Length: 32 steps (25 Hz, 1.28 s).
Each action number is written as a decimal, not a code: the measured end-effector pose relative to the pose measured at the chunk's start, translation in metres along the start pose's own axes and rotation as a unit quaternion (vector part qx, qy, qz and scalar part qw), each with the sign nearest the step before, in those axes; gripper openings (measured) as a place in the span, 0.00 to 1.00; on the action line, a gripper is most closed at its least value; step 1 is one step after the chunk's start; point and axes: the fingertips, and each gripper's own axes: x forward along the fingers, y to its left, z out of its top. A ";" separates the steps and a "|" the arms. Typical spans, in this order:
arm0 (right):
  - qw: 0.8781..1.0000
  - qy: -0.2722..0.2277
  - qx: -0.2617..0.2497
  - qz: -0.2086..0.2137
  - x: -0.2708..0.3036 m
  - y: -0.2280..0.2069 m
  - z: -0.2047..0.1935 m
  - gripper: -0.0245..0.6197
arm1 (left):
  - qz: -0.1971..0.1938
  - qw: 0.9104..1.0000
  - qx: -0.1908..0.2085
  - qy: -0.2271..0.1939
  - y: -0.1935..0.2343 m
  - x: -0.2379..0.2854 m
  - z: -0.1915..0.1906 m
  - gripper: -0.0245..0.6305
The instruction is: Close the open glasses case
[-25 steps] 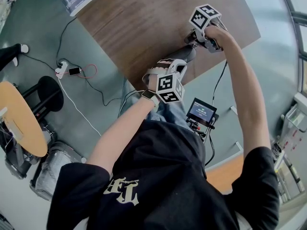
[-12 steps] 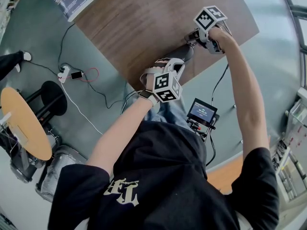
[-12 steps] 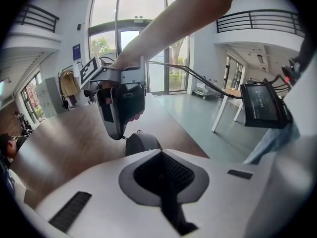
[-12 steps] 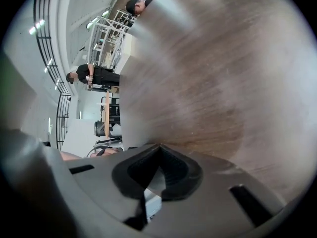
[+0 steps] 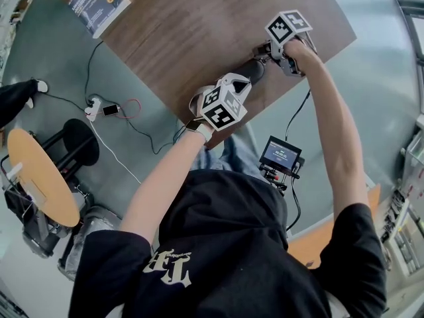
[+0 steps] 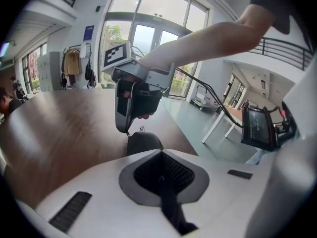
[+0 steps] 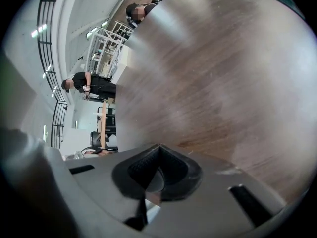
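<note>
— Once hunting for the glasses case (image 5: 251, 72), where to look?
— On the wooden table (image 5: 199, 25), near its edge; lying dark and rounded between both grippers; cannot tell whether fully shut.
— And the left gripper (image 5: 237, 85)?
— Closed tight, holding nothing; poised just short of the case's near end.
— Right gripper (image 5: 264, 53)?
— Likewise pressed together and empty; hanging just beside the case's far end; looking out over bare wood.

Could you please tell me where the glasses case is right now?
In the head view, the dark case lies on the table near its edge, between the left gripper and the right gripper.
</note>
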 end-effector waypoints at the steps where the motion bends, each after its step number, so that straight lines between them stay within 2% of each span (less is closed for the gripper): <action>1: 1.000 -0.004 0.005 0.000 0.000 -0.002 0.001 0.02 | -0.004 1.000 -0.006 0.000 0.001 0.000 0.000 0.05; 14: 0.997 -0.047 0.064 0.022 -0.012 -0.022 -0.016 0.02 | -0.013 1.000 -0.022 0.006 0.005 0.001 -0.002 0.05; 32: 0.988 -0.090 0.108 0.062 -0.015 -0.031 -0.034 0.02 | -0.010 0.999 -0.037 0.007 0.014 0.003 -0.001 0.05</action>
